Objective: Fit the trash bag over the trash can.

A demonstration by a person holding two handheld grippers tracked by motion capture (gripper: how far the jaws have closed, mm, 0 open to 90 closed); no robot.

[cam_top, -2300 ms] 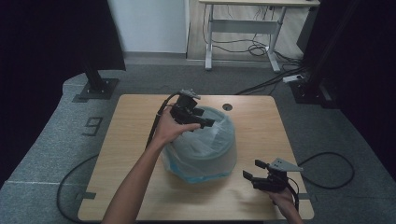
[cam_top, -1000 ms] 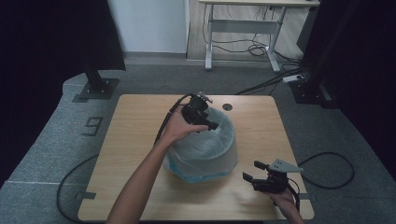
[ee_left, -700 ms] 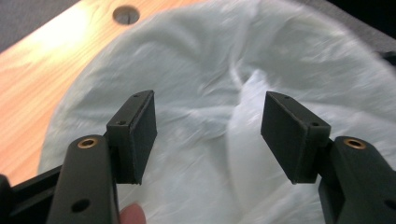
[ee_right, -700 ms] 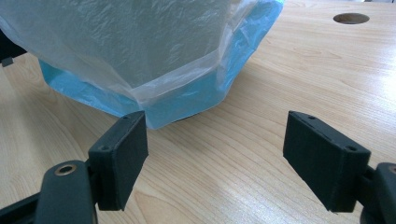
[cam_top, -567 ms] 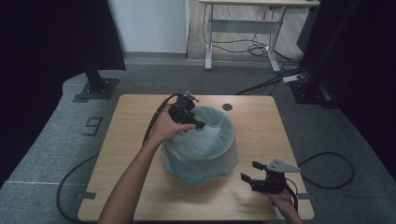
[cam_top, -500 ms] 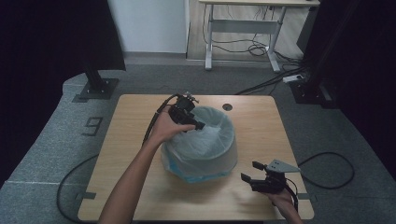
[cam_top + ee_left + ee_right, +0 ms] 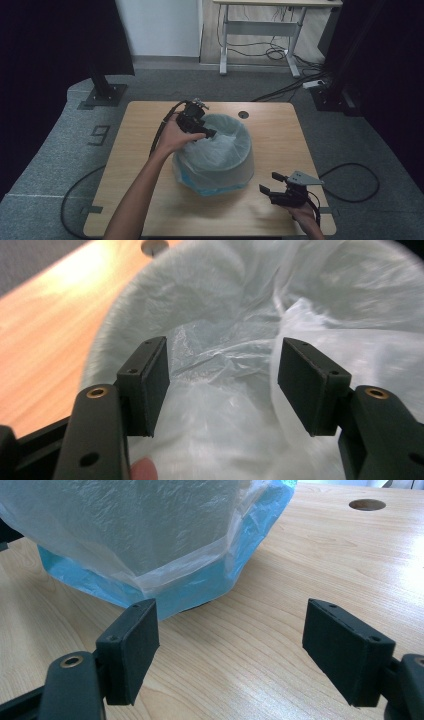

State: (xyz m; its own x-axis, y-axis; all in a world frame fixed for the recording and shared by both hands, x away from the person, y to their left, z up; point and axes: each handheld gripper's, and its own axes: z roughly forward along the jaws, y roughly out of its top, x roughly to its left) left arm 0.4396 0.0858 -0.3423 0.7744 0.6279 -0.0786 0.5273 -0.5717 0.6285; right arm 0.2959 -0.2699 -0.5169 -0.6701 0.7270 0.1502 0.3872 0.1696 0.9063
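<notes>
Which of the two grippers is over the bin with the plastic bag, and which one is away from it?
The left gripper is over the bin's rim, jaws open above the plastic bag. The right gripper is apart, low near the table's front edge.

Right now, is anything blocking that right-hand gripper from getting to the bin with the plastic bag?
Nothing visible does. The right gripper is open and faces the bag-lined bin across bare table. The left gripper is at the bin's far rim, out of the way.
</notes>
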